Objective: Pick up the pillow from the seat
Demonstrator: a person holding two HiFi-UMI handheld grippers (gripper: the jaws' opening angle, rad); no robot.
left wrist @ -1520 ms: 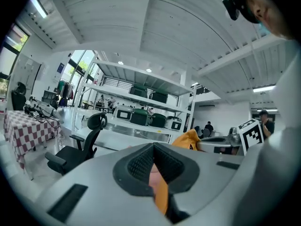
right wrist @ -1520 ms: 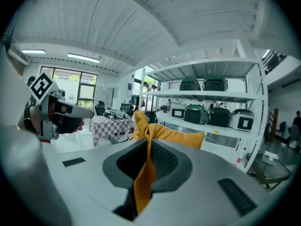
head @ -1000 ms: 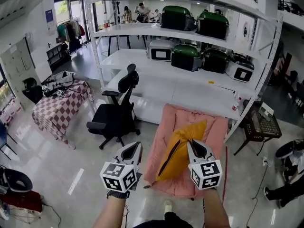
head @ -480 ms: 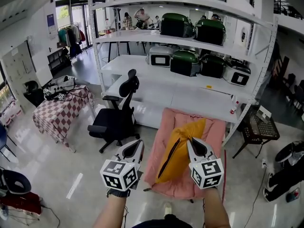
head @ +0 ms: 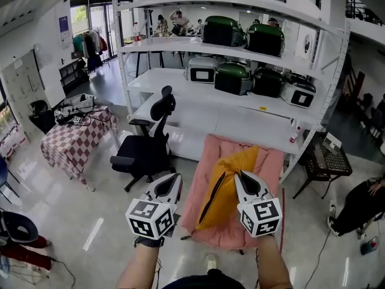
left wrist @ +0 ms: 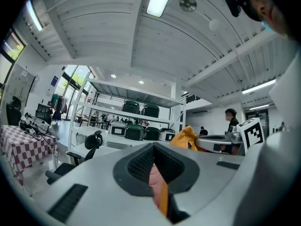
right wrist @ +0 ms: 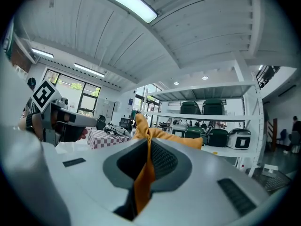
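A yellow pillow [head: 224, 184] with a dark zipper edge hangs upright above the pink padded seat [head: 267, 161]. My right gripper [head: 239, 176] is shut on its right side. In the right gripper view the yellow fabric [right wrist: 155, 136] is pinched between the jaws [right wrist: 143, 173] and rises past them. My left gripper [head: 172, 180] hovers left of the seat, apart from the pillow, with its jaws together. In the left gripper view [left wrist: 155, 173] only a narrow slit shows pink and yellow, and the pillow's top [left wrist: 187, 136] sits to the right.
A black office chair [head: 147, 146] stands left of the seat. White shelving [head: 180, 41] behind it holds green-lidded appliances [head: 233, 76]. A checkered table [head: 75, 140] is at far left, a wire side table [head: 328, 158] at right, and a seated person [head: 361, 206] at the right edge.
Both grippers and the held pillow stay almost where they were. The person at the right edge has shifted position.
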